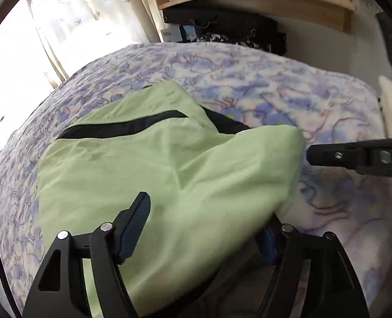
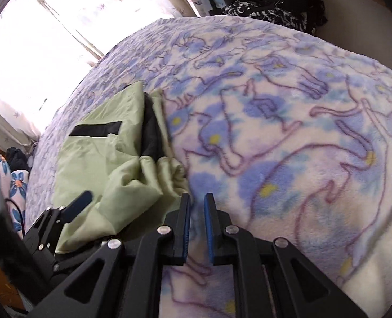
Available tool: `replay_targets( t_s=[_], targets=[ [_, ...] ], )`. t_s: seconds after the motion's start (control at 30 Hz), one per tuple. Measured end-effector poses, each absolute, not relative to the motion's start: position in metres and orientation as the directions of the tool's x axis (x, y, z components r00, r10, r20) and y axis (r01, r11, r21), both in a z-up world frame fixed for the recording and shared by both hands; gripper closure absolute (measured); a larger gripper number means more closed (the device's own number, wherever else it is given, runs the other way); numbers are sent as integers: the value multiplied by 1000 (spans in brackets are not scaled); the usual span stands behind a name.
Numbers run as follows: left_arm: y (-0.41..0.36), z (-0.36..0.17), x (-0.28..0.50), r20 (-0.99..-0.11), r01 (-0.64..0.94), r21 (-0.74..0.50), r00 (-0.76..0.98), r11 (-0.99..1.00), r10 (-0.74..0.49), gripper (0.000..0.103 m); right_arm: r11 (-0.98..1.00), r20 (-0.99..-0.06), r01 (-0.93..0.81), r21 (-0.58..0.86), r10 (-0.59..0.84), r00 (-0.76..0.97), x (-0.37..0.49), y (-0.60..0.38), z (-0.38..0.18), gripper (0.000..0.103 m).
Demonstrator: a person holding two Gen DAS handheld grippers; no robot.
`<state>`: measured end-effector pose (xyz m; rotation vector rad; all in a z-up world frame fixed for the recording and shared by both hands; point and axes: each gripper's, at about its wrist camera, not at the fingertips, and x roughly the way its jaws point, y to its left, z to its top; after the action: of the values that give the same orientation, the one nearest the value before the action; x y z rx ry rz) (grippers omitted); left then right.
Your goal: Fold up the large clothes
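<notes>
A light green garment (image 1: 153, 175) with black trim lies on a bed covered by a blue-and-lilac blanket (image 1: 262, 84), towards the near left of it, partly doubled over so a black strip shows across its far part. The left claw (image 1: 204, 228) stands wide apart with the near edge of the cloth bulging up between its fingers; one blue pad (image 1: 135, 228) rests on top of the fabric, the other is mostly hidden under the fold, so it looks placed to pinch that edge rather than gripping it yet. The right claw (image 2: 196, 206) hovers just right of the garment's bunched right edge, its fingers nearly together with only a slim gap and nothing between them, over bare blanket. Probably it is free so that it can take the next hem while the left one anchors the fold. Shelves and dark bags (image 1: 222, 23) sit beyond the far end, a bright curtained window (image 2: 50, 26) to the left
</notes>
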<state>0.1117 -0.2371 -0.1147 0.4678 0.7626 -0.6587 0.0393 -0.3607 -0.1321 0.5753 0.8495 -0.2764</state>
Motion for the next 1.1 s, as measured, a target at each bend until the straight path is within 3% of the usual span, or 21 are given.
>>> replay_targets(
  t_s=[0.1, 0.2, 0.37, 0.57, 0.83, 0.9, 0.97, 1.1],
  targets=[
    [-218, -98, 102, -757, 697, 98, 515, 710, -401, 31, 813, -750, 432, 389, 7, 662, 40, -363, -123, 91],
    [-186, -78, 102, -744, 667, 22, 508, 745, -433, 26, 816, -728, 404, 414, 30, 685, 41, -363, -110, 79],
    [-126, -64, 120, -725, 529, -76, 552, 845, -411, 25, 853, -722, 338, 398, 65, 688, 55, -352, -95, 76],
    [-67, -96, 158, -784, 335, -152, 532, 930, -319, 25, 915, -793, 245, 321, 118, 598, 90, -335, -106, 76],
    [-45, -135, 182, -792, 266, -354, 424, 897, -439, 25, 918, -839, 180, 353, 225, 496, 123, -334, -131, 75],
    [-48, -138, 185, -792, 260, -367, 417, 893, -447, 25, 909, -836, 177, 377, 251, 488, 131, -336, -140, 80],
    [-51, -137, 185, -794, 260, -365, 414, 894, -445, 25, 904, -827, 189, 384, 246, 506, 131, -338, -137, 93],
    [-59, -132, 183, -793, 277, -347, 423, 896, -438, 26, 929, -766, 152, 337, 176, 619, 106, -335, -97, 98]
  ],
)
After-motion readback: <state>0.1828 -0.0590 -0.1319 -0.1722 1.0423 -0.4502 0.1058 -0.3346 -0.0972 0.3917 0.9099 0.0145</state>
